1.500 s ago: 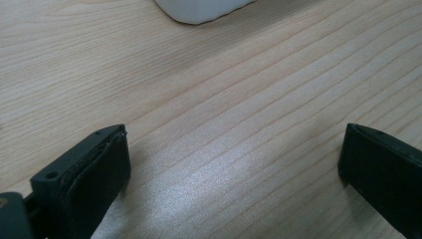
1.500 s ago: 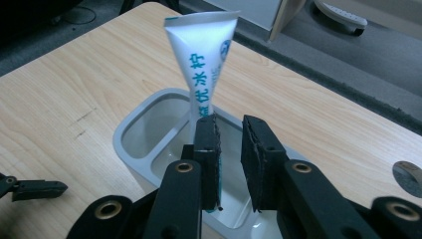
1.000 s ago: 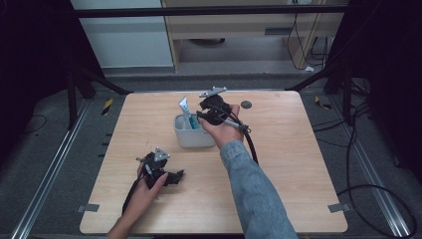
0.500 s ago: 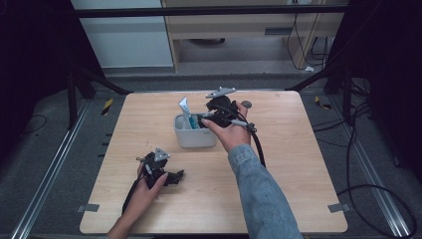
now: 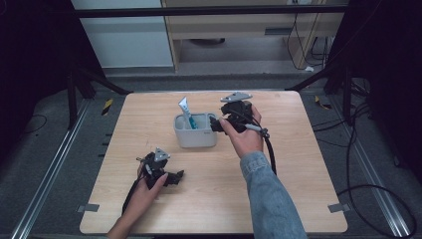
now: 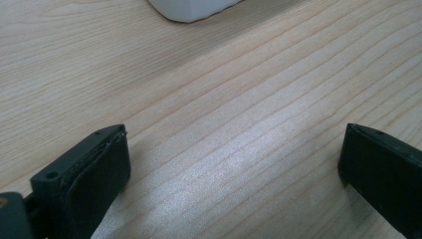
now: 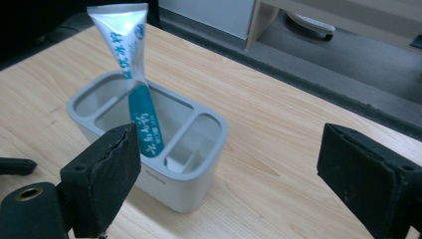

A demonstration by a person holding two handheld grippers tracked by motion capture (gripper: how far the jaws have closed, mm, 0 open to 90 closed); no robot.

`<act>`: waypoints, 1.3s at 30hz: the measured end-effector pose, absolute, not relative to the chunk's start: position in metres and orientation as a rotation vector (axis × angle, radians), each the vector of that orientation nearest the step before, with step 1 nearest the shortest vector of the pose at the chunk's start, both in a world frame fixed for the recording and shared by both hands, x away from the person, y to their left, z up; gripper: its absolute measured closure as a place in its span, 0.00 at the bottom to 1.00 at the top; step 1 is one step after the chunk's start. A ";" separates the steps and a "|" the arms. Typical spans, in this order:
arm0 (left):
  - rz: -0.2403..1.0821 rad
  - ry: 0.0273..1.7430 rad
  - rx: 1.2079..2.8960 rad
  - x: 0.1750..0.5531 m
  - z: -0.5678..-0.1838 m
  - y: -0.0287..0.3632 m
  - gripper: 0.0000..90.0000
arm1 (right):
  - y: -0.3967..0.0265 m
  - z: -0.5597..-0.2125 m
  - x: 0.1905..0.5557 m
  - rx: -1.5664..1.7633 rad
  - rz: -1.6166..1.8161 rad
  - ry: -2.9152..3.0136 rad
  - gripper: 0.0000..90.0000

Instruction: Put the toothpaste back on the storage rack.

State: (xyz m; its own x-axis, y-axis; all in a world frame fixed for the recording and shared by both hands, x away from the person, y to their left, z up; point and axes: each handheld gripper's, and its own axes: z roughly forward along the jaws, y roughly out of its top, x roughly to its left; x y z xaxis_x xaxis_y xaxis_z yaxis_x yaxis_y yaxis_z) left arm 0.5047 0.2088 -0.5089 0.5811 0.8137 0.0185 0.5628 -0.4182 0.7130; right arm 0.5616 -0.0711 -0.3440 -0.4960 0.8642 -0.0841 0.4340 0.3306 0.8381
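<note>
Toothpaste tube stands cap-down, long axis near upright and leaning, in the middle compartment of the grey holder. Right gripper hovers just beside the holder's right end, jaws wide apart, empty; nearer hand. Left gripper rests well short of the holder, jaws apart, empty.

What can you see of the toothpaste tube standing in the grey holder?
The toothpaste tube is a soft squeeze tube, silvery white at its flat crimped end and teal lower down, with printed lettering. It stands crimp up, leaning, in the middle compartment of the grey holder, its lower end hidden inside. No fingers touch it.
</note>
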 end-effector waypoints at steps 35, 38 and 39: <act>0.480 1.090 2.142 0.504 -0.509 0.209 0.00 | -0.162 -0.403 0.534 1.310 0.978 2.016 0.11; 0.479 1.091 2.142 0.504 -0.509 0.209 0.00 | -0.170 -0.411 0.531 1.322 0.965 2.014 0.11; 0.480 1.090 2.142 0.504 -0.509 0.209 0.00 | -0.172 -0.413 0.530 1.326 0.958 2.016 0.11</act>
State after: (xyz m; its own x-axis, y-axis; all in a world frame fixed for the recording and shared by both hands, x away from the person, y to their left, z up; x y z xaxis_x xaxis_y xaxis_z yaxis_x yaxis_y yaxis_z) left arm 0.5042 0.2089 -0.5088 0.5821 0.8129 0.0197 0.5634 -0.4207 0.7111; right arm 0.5304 -0.1721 -0.4135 -0.3707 0.9272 -0.0528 0.5443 0.2630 0.7966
